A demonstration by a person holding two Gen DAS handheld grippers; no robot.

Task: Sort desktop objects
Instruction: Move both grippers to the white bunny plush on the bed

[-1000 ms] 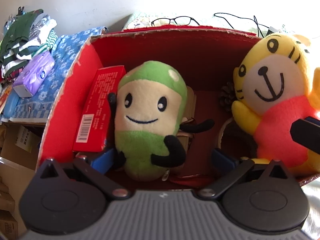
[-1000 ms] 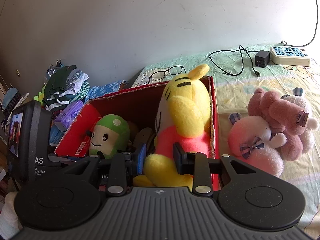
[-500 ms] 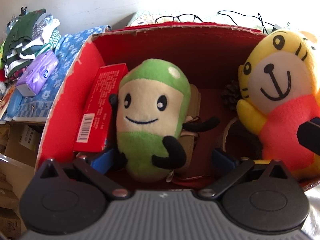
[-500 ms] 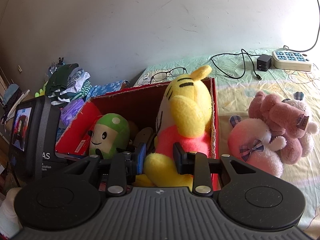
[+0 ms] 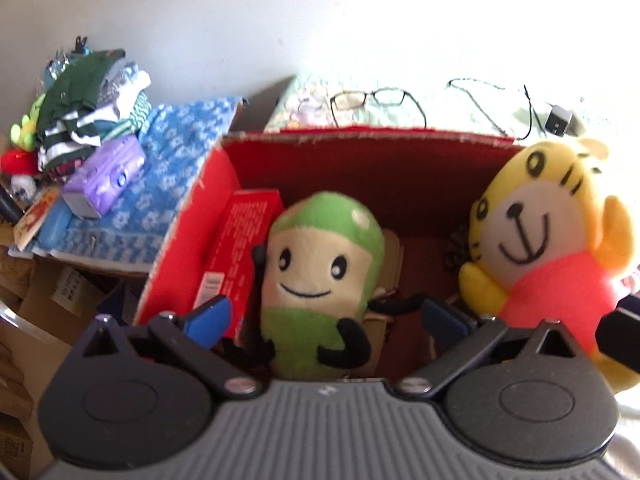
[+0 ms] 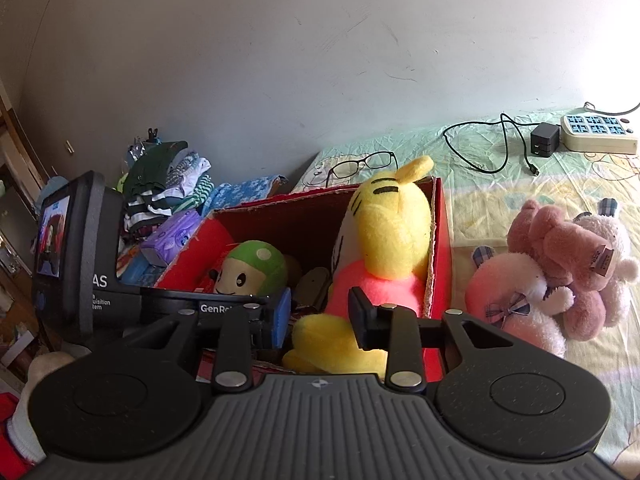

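Legibly, "GenRo" on left gripper [image 6: 280, 316]

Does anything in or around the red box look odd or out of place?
Yes. The glasses lie loose on the bed sheet just behind the red box, near the cable, where they might get knocked. The box's top edge looks torn and ragged. The yellow tiger sticks out above the rim.

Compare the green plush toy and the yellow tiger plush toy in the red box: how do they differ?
The green plush toy has thin black arms; the yellow tiger plush toy has thick yellow ones. The green toy sits low inside the red box; the tiger rises above its rim. The tiger wears pink; the green toy does not. Both smile.
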